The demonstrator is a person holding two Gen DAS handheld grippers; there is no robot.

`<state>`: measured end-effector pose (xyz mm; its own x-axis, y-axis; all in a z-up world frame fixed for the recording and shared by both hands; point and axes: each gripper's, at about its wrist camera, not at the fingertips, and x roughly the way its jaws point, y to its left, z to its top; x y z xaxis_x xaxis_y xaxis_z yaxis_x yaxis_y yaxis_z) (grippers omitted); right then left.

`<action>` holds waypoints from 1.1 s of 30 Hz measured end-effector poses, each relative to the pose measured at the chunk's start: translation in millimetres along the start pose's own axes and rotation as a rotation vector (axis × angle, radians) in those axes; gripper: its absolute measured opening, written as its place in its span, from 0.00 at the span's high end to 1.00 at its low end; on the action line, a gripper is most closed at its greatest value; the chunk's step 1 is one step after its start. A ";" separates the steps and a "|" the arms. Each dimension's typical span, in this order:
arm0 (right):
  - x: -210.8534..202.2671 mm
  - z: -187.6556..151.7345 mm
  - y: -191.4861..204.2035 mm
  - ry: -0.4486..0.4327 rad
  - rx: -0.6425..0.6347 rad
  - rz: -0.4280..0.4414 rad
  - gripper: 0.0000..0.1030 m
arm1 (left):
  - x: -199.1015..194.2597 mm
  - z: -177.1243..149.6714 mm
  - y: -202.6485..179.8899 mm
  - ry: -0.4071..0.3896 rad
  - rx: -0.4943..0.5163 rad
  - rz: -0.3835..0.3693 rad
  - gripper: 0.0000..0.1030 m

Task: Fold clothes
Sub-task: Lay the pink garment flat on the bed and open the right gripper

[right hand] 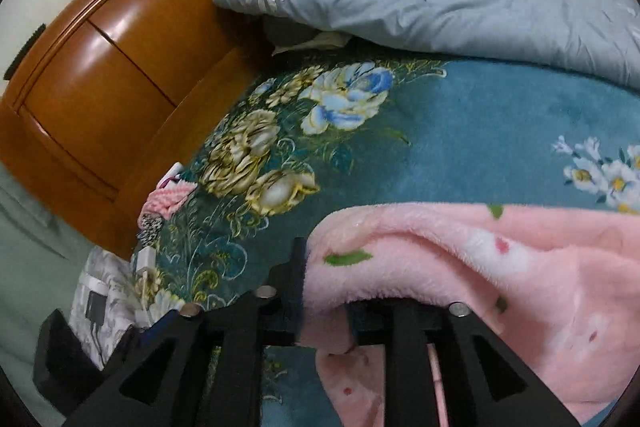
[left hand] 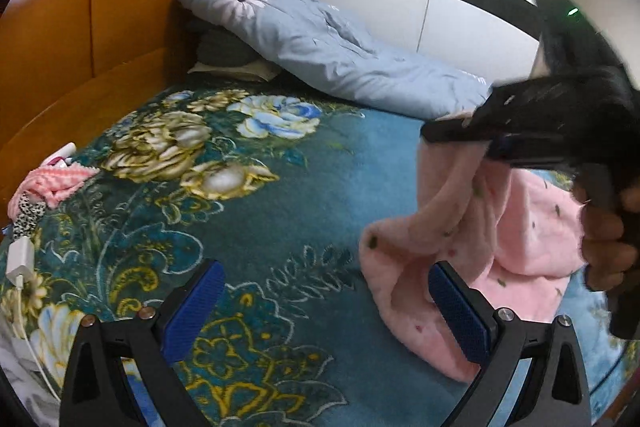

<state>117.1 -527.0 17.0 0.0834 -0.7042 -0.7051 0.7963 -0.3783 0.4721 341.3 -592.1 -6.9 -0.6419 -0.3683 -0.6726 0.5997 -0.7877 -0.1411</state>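
While the pink garment (left hand: 492, 227) lies bunched near the bed's (left hand: 280, 211) right edge, the left gripper (left hand: 326, 311) gapes wide over bare blanket; the right gripper (right hand: 324, 311) seems loosely closed around a fleece fold, though blurred.
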 end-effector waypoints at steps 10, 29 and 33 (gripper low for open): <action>-113.9 -66.9 -72.1 -0.149 -0.009 -0.089 0.42 | 35.8 -5.1 -30.7 0.083 0.006 -0.162 0.00; -182.7 -173.3 -309.2 -0.414 0.791 -0.190 0.42 | 49.6 -17.6 -103.8 0.200 0.119 -0.346 0.00; -163.4 -160.3 -301.5 -0.383 0.746 -0.162 0.42 | 66.1 -27.3 -103.1 0.242 0.109 -0.308 0.00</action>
<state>-40.6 -201.6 -94.9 -0.3128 -0.7107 -0.6302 0.1666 -0.6942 0.7002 250.1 -521.8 -56.6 -0.6452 0.0098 -0.7639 0.3343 -0.8955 -0.2939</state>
